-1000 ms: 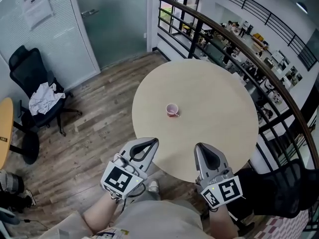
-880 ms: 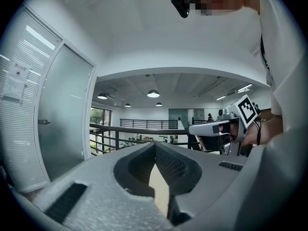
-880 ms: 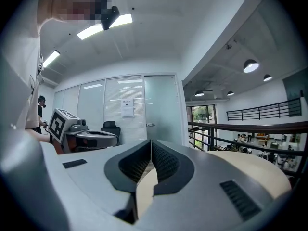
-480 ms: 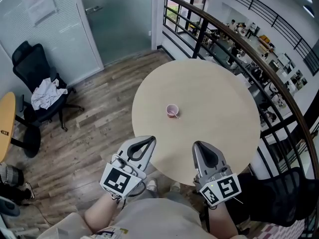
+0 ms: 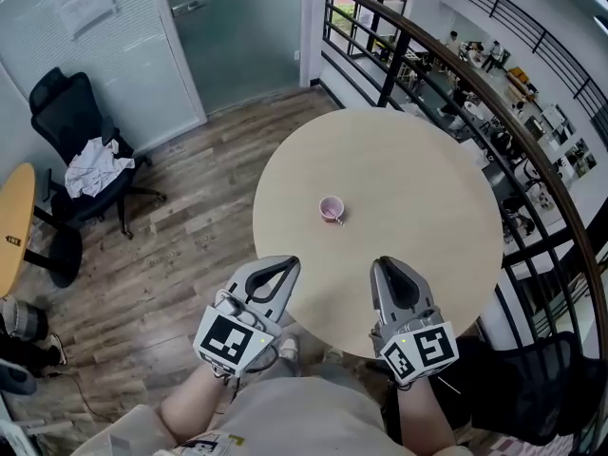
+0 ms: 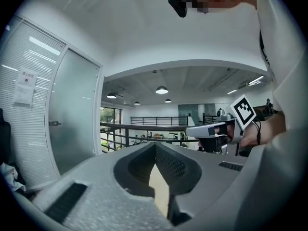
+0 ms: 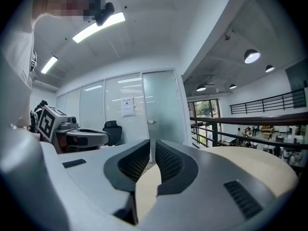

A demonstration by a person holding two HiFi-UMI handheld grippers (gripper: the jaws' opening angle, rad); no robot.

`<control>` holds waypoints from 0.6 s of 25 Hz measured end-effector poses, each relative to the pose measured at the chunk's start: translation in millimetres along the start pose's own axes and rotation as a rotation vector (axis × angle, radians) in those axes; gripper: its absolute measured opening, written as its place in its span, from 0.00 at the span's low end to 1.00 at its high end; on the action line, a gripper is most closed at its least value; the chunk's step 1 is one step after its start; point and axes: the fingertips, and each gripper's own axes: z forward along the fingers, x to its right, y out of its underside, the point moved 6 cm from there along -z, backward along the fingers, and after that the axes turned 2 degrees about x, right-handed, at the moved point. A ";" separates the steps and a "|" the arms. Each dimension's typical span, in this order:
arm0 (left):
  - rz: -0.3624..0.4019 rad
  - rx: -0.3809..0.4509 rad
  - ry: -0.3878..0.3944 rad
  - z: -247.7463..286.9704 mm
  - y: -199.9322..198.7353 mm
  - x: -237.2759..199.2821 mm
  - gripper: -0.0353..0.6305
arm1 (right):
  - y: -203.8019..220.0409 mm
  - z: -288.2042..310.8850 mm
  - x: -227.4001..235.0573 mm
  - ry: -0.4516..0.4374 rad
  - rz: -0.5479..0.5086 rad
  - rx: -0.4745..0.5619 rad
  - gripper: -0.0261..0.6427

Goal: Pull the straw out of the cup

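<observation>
edges: left gripper (image 5: 288,264) and right gripper (image 5: 380,264) held over near rim of round table (image 5: 418,179), wood floor (image 5: 180,226) at left | jaws: both together, empty | pink cup (image 5: 330,208) near centre, well apart; straw not made out

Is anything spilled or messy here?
Nothing is spilled: the pink cup stands upright on the round table, with no puddle around it. The only untidy thing is a crumpled white cloth dumped on the black office chair.
</observation>
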 end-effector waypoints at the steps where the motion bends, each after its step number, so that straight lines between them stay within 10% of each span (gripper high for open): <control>1: -0.002 0.004 -0.001 3.7 0.6 -0.7 0.07 | 1.5 2.9 3.2 0.002 0.002 -0.005 0.08; 15: 0.038 -0.066 0.015 67.0 42.6 -35.6 0.07 | 44.9 69.9 38.6 -0.017 0.005 -0.149 0.22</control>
